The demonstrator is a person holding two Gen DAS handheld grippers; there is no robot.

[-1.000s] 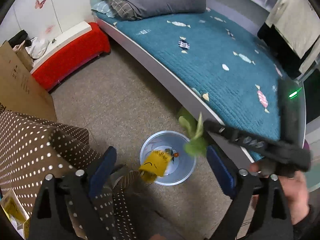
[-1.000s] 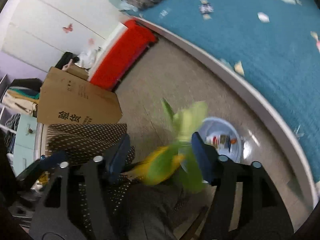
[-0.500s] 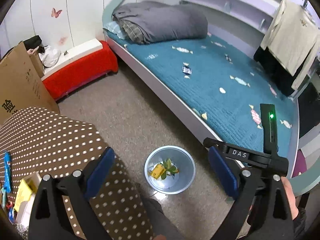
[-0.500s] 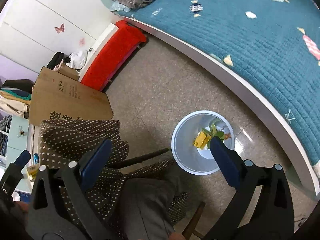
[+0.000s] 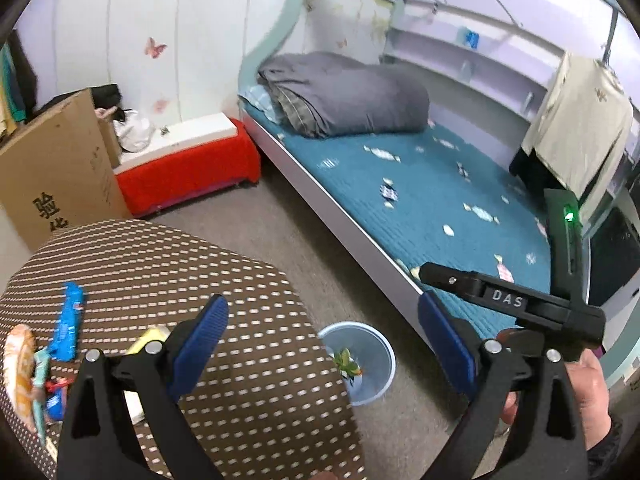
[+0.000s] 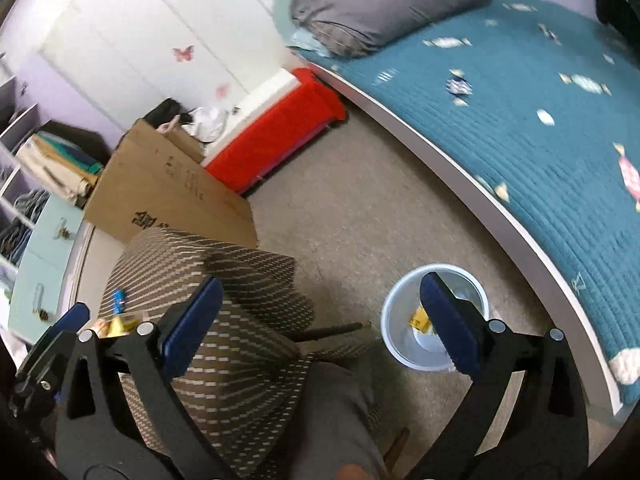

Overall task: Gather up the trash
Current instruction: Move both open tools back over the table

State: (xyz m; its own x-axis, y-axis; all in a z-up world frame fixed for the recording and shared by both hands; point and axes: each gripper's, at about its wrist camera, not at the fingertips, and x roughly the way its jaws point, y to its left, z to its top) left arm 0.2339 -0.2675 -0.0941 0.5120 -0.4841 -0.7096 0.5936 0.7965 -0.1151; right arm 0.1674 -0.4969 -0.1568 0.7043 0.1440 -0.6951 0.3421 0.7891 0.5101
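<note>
A pale blue trash bin (image 5: 378, 340) stands on the floor beside the bed, with green and yellow wrappers (image 5: 346, 364) lying inside. The right wrist view shows the same bin (image 6: 394, 304) and a yellow wrapper (image 6: 420, 318) in it. My left gripper (image 5: 320, 312) hangs open and empty above the table edge. High over the floor, my right gripper (image 6: 320, 286) is wide open with nothing between its fingers. On the brown dotted table (image 5: 168, 256) lie a blue wrapper (image 5: 68, 328), a yellow packet (image 5: 150, 338) and an orange snack bag (image 5: 18, 364).
A bed with a teal blanket (image 5: 432, 200) runs along the right. A red bench (image 5: 188, 172) and a cardboard box (image 5: 56, 176) stand at the back left. A hand (image 5: 588, 392) holds the other gripper's black body (image 5: 508, 300). A grey trouser leg (image 6: 336, 412) is below.
A second ago green and yellow wrappers were dropping from the grippers; now they lie in the bin. Both grippers have risen and the table top with its wrappers has come into view.
</note>
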